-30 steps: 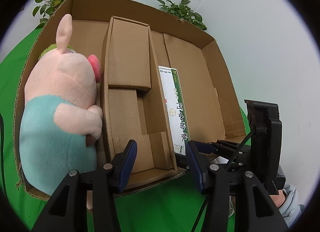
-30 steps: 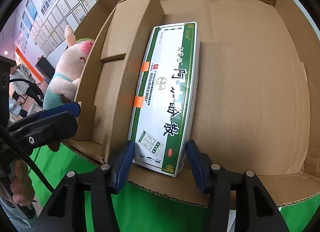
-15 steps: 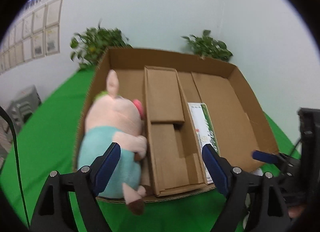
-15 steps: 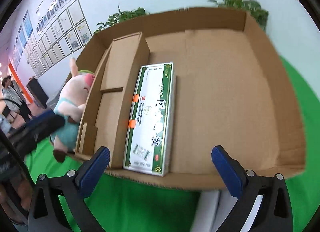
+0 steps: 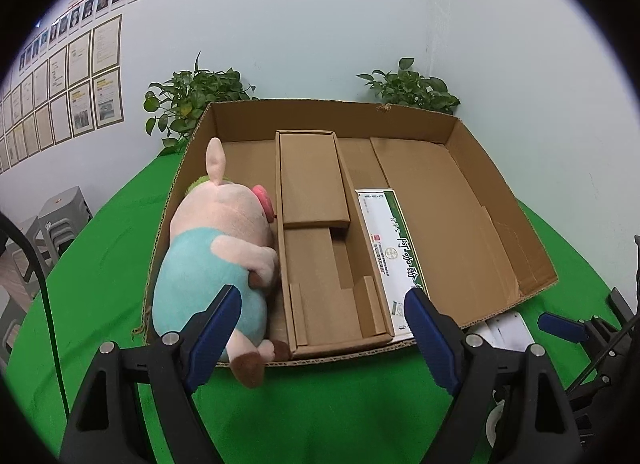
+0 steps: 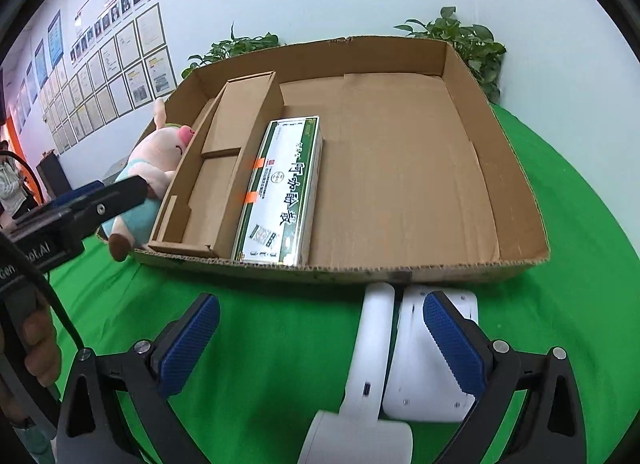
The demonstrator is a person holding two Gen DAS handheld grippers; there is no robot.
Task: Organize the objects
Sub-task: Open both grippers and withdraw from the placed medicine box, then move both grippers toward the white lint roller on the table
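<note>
Medicine box [image 6: 280, 192] flat in tray [image 6: 516, 200], long axis front-to-back

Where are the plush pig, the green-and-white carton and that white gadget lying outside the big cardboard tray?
plush pig [image 5: 216, 248]: left wrist view, on its blue belly.
green-and-white carton [image 6: 286, 186]: right wrist view, on its printed top face.
white gadget [image 6: 430, 360]: right wrist view, on its flat white body.

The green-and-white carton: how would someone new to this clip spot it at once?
Find the big open cardboard tray on the green table. Inside, the green-and-white carton lies flat against the brown cardboard insert. It alone is printed: white face, green borders, black characters.
</note>
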